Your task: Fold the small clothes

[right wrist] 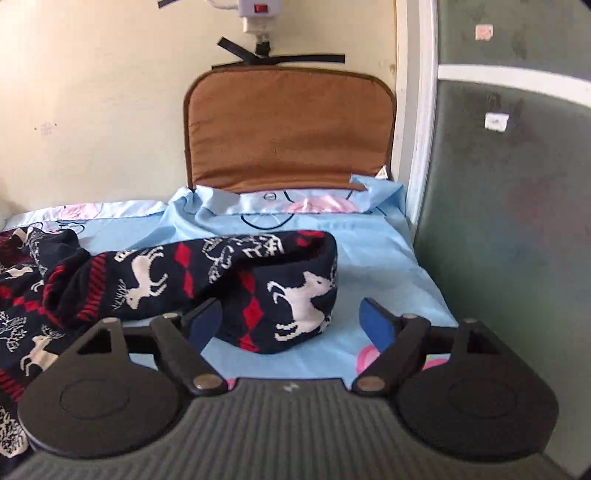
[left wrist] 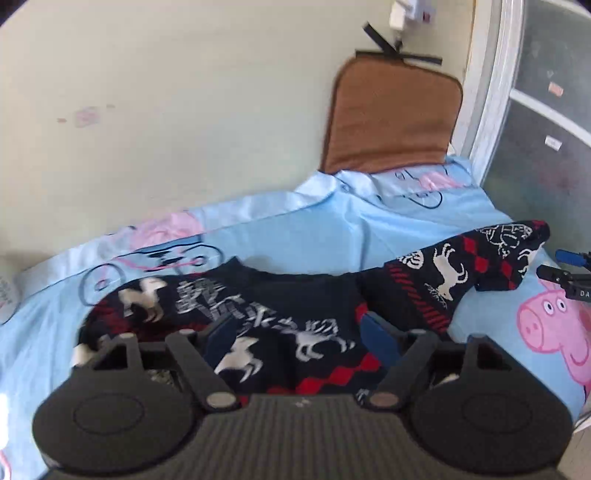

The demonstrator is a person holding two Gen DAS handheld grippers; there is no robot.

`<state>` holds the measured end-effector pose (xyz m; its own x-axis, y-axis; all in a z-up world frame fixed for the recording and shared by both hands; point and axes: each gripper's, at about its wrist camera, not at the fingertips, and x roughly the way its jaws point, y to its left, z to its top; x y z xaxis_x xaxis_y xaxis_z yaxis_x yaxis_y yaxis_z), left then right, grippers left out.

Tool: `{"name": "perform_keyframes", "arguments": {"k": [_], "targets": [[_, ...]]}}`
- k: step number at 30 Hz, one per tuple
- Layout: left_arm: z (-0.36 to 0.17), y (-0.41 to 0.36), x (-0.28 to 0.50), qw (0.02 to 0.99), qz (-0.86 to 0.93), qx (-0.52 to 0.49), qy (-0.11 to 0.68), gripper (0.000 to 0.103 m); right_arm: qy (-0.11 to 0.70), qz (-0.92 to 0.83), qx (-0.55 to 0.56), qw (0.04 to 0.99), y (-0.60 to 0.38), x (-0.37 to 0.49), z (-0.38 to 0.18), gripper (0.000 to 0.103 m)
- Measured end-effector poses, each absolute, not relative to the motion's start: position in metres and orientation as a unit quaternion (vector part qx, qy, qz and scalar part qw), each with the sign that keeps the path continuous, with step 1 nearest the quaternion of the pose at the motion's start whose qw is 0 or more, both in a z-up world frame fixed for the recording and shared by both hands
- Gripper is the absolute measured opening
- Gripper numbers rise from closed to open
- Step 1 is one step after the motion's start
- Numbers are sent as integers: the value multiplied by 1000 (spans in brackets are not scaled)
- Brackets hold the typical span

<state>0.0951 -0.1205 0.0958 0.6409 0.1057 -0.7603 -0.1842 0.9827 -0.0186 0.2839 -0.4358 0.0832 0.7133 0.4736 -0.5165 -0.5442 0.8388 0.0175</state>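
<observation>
A small navy knit sweater (left wrist: 280,332) with white reindeer and red diamonds lies on a light blue cartoon bedsheet (left wrist: 332,229). My left gripper (left wrist: 299,336) is open just above the sweater's body, near the neckline. One sleeve (left wrist: 476,266) stretches out to the right. In the right wrist view that sleeve (right wrist: 258,280) lies bunched and doubled over in front of my right gripper (right wrist: 291,325), which is open with its left finger (right wrist: 203,321) touching the sleeve. The right gripper's tip also shows in the left wrist view (left wrist: 569,273).
A brown cushion (right wrist: 288,125) leans on the cream wall at the bed's head, under a power strip (right wrist: 258,11). A frosted glass panel with a white frame (right wrist: 498,221) borders the bed on the right.
</observation>
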Motion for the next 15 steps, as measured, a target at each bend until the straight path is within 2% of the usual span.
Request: {"name": "perform_keyframes", "arguments": {"k": [3,4,5,6,7,8,9,10,15], "targets": [[55,-141,160,880,64,-28,470,74,283,281,-69,914,-426,304,66,84],[40,-144,172,869,63,-22,491,53,288,282,-72,912,-422,309,61,84],[27,-146,182,855,61,-21,514,18,291,284,-78,910,-420,312,55,84],[20,-146,187,849,65,-22,524,16,293,289,-82,908,-416,317,50,80],[22,-146,188,855,67,-19,515,12,297,299,-87,903,-411,322,46,69],[28,-143,189,860,65,-25,506,11,297,308,-96,899,-406,326,44,39],[39,-137,191,868,70,-38,489,11,291,308,-105,900,-404,327,46,18],[52,-131,193,878,77,-50,470,11,282,313,-109,900,-406,331,52,15],[99,-97,225,910,146,-99,377,11,195,250,-118,941,-460,344,104,14]]}}
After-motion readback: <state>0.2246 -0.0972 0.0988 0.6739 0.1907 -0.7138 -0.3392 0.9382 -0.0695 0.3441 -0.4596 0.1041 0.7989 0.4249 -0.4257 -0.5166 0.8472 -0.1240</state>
